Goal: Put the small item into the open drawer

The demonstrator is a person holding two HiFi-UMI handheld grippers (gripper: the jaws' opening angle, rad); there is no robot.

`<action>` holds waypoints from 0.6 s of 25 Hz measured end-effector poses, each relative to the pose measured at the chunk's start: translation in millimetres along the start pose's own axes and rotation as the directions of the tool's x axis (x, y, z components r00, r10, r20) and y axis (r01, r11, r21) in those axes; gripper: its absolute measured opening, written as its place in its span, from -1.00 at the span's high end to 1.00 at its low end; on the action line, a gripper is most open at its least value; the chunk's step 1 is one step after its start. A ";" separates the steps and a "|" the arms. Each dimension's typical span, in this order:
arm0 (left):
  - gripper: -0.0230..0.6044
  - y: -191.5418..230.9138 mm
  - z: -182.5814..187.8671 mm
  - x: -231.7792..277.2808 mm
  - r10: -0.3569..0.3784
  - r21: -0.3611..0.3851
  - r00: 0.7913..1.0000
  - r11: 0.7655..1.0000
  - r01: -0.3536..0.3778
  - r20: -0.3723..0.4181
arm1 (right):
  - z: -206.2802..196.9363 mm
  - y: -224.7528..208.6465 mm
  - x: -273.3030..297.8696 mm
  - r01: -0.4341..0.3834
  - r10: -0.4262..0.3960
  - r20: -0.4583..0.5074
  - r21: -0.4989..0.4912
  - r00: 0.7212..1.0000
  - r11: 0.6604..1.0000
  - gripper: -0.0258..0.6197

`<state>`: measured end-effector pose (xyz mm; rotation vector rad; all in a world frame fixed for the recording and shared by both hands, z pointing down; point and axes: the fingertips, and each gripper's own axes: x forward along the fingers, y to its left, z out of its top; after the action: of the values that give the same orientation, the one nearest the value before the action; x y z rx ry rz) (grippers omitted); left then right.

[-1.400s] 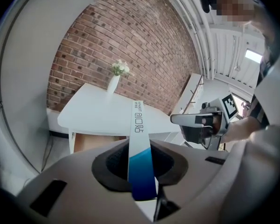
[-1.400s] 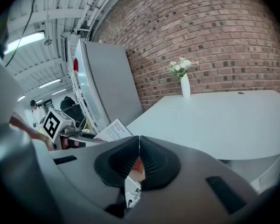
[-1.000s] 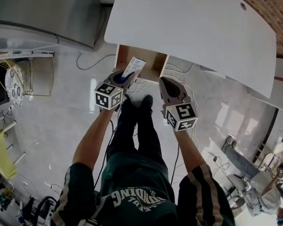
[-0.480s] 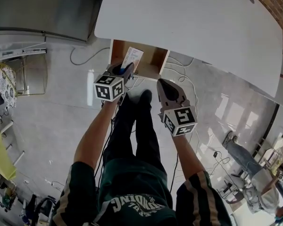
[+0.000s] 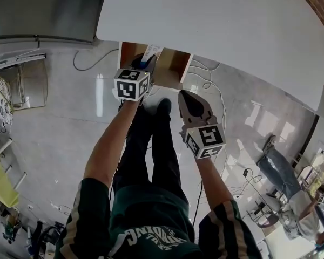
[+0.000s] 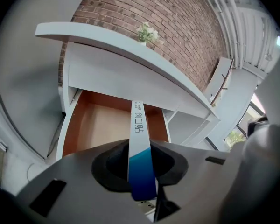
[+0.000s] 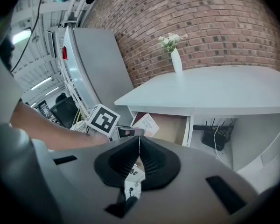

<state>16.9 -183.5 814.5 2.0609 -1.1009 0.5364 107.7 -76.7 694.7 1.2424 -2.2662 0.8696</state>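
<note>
**Slim box held at the mouth of the open drawer**

The left gripper [image 5: 145,65] has its jaws narrowly apart and clamped on the blue end of a slim white-and-blue box [image 5: 151,52]. The box's white end points forward, over the wooden drawer [image 5: 179,75] that stands pulled out beneath the white desk [image 5: 221,26]. In the left gripper view the box [image 6: 139,139] stands edge-on between the pads, above the drawer's bare floor [image 6: 95,125]. The right gripper [image 5: 192,100] hangs just beside the drawer's front, well clear of the box. Its jaws [image 7: 139,146] are pressed together with nothing between them. A white vase of flowers [image 7: 176,59] stands on the desk against a brick wall [image 7: 214,22].
</note>
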 end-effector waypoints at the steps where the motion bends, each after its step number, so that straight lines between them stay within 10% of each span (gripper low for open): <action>1: 0.65 0.3 -0.9 4.4 0.004 0.002 1.000 1.000 -0.004 -0.003 | -2.2 -0.8 -0.2 0.001 -0.001 -0.002 0.003 1.000 1.000 0.84; 15: 0.65 10.0 -1.3 58.0 0.056 -0.058 0.997 0.997 -0.054 0.046 | -19.0 -13.7 8.6 0.013 -0.013 -0.017 0.027 1.000 1.000 0.84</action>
<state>40.2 -217.2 856.8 2.0084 -1.1906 0.4796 116.1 -74.3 718.1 1.2559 -2.2378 0.9058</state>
